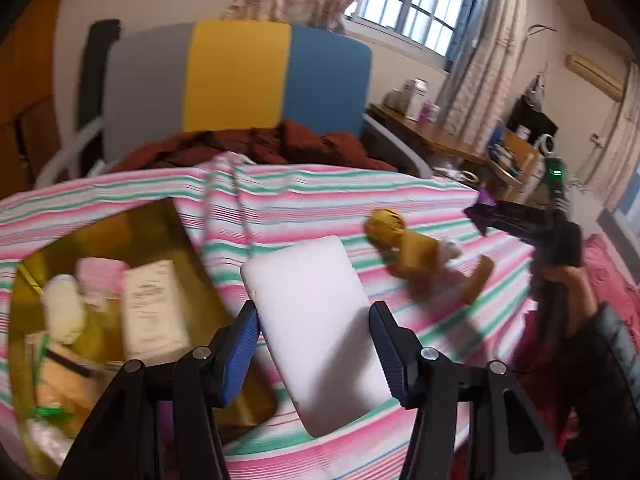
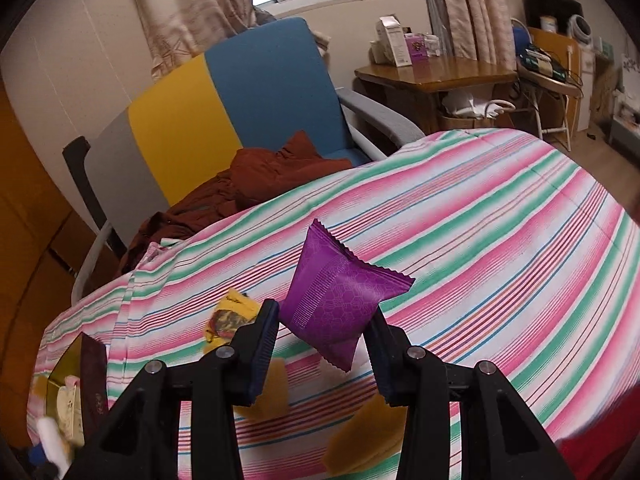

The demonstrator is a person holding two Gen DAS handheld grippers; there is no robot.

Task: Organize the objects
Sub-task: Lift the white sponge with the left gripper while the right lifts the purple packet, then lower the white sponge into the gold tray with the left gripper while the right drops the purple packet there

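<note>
A: What are you counting between the jaws?
B: I'm seeing one white slab in the left pair, one purple packet in the right.
A: And left of the left gripper?
B: One gold tray is holding one cream box and a few blurred items.
A: Ahead?
B: Yellow-brown pieces are lying there; I can't count them.

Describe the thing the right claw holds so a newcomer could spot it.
Over the striped bedcover, the right claw is shut on a purple sachet. It is a flat foil packet with zigzag ends, lifted clear, unlike the yellow packets lying below.
</note>
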